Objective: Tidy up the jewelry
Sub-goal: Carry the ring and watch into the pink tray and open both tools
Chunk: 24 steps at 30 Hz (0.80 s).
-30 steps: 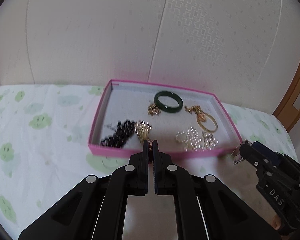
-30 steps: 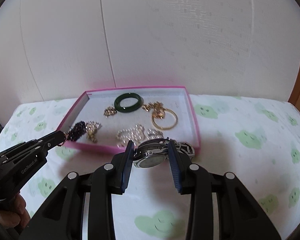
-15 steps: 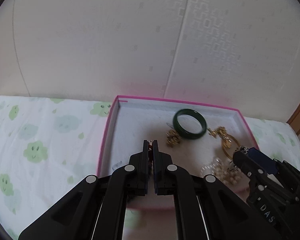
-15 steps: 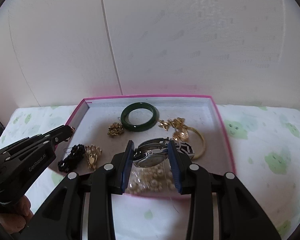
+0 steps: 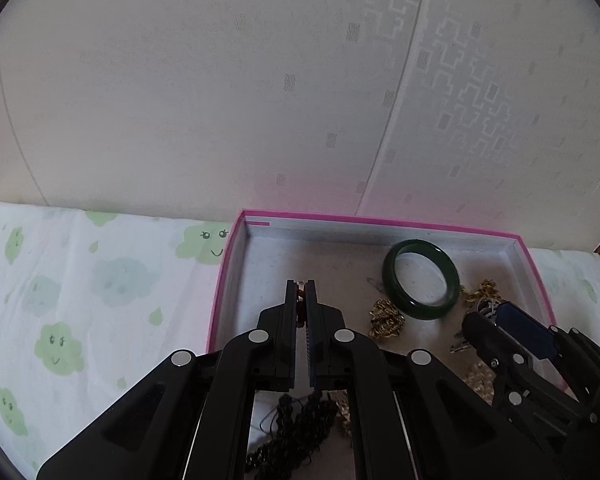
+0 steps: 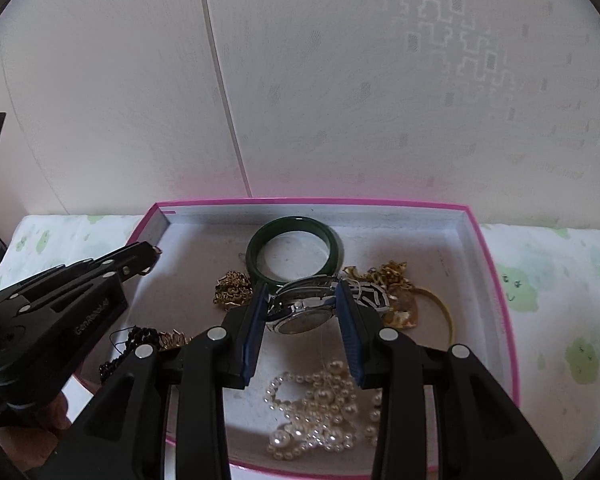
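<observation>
A tray (image 6: 496, 264) sits on a bedsheet (image 5: 80, 280) against a wall (image 6: 340, 80), with both grippers reaching over it. Ahead of the right gripper (image 6: 302, 304), which clamps a watch (image 6: 304, 314), lies a bangle (image 6: 294, 250); a chain cluster (image 6: 232, 290) lies just left of its fingertips, a hoop (image 6: 440, 308) to their right, and pearls (image 6: 320, 404) beneath its fingers. The left gripper (image 5: 300, 294), pinched on a small item, is over the tray's left part, with dark beads (image 5: 292, 428) beneath its fingers.

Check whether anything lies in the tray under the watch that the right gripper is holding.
The right gripper holds the watch above the pink tray. Pearl beads lie right below and in front; the green bangle and gold chains crowd the floor beyond. Only the tray's left part is bare.
</observation>
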Each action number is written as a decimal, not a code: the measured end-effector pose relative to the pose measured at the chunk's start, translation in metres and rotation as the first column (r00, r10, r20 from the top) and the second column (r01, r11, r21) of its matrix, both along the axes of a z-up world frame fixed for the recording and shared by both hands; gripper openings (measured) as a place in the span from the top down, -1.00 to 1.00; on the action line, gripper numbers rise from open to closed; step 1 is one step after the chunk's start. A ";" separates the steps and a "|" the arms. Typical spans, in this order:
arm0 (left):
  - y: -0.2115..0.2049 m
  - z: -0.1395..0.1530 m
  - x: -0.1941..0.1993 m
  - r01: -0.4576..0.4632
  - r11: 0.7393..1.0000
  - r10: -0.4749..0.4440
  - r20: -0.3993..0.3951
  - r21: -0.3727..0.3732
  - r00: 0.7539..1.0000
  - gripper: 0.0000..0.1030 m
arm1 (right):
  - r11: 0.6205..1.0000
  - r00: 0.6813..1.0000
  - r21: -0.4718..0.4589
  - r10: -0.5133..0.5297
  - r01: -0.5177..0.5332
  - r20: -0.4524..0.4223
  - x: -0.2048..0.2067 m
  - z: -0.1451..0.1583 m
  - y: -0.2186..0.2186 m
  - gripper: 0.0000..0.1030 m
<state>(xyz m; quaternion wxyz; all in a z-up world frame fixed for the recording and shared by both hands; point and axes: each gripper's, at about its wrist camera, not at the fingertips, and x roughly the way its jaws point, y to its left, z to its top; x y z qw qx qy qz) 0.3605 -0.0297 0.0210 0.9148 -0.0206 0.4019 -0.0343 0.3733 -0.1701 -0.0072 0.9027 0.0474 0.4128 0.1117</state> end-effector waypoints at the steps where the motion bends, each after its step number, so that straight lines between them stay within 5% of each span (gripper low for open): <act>1: 0.000 0.000 0.002 0.003 1.000 -0.003 -0.001 -0.007 1.000 0.93 | 1.000 1.000 0.001 0.001 -0.001 -0.002 0.001 0.000 0.000 0.34; 6: 0.002 -0.003 0.009 -0.015 1.000 0.015 -0.021 0.000 1.000 0.93 | 1.000 1.000 -0.006 0.006 -0.006 -0.012 0.003 -0.007 0.005 0.30; 10: 0.007 -0.006 0.007 -0.038 0.999 0.038 -0.028 0.009 0.999 0.87 | 1.000 1.000 -0.008 0.009 -0.009 0.017 0.000 0.000 0.006 0.02; 12: 0.008 -0.005 0.004 -0.040 0.999 0.040 -0.021 -0.003 0.999 0.27 | 1.000 1.000 -0.010 0.013 -0.013 0.023 -0.001 0.003 0.007 0.02; 14: 0.010 -0.001 -0.002 -0.062 0.998 0.062 0.006 0.006 0.998 0.00 | 1.000 1.000 -0.013 0.017 -0.016 0.027 -0.002 0.005 0.008 0.01; 24: 0.022 0.005 -0.035 -0.085 0.996 0.085 0.032 0.014 0.996 0.01 | 0.999 0.999 -0.042 0.011 -0.010 0.034 -0.024 0.010 0.005 -0.34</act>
